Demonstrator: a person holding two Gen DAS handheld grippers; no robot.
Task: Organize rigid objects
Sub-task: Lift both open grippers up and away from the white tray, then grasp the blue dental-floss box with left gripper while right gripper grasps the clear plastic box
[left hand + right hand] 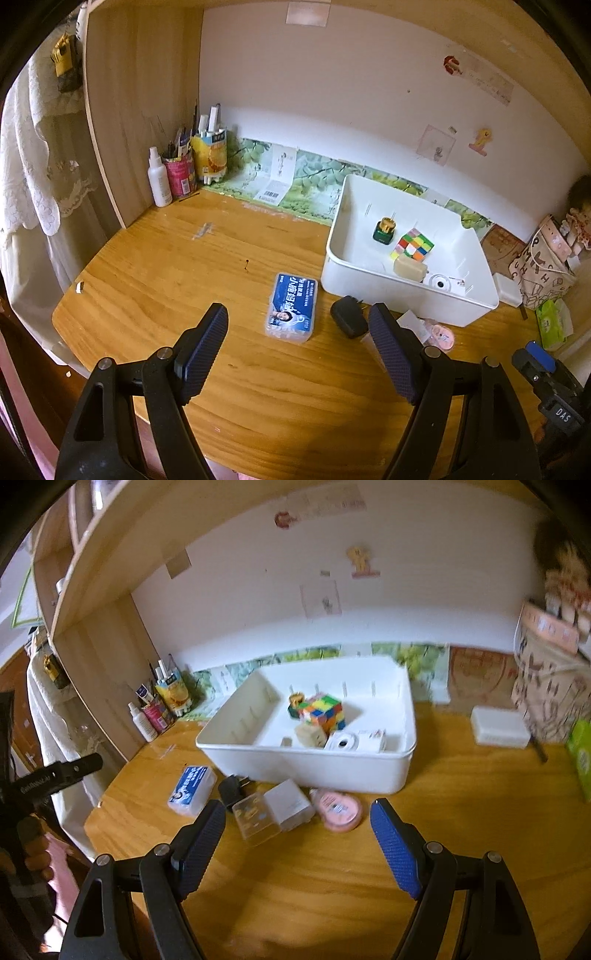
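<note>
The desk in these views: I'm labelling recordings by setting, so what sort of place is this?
Probably a home study desk, perhaps a child's. Signs: a wooden desk under a built-in shelf, cans of pens in the corner, cartoon stickers on the wall, and a white bin holding a puzzle cube.

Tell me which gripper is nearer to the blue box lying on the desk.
Left. The left gripper hangs open with the blue box just ahead between its fingers. The right gripper points at the pink case, the box off to its left.
</note>
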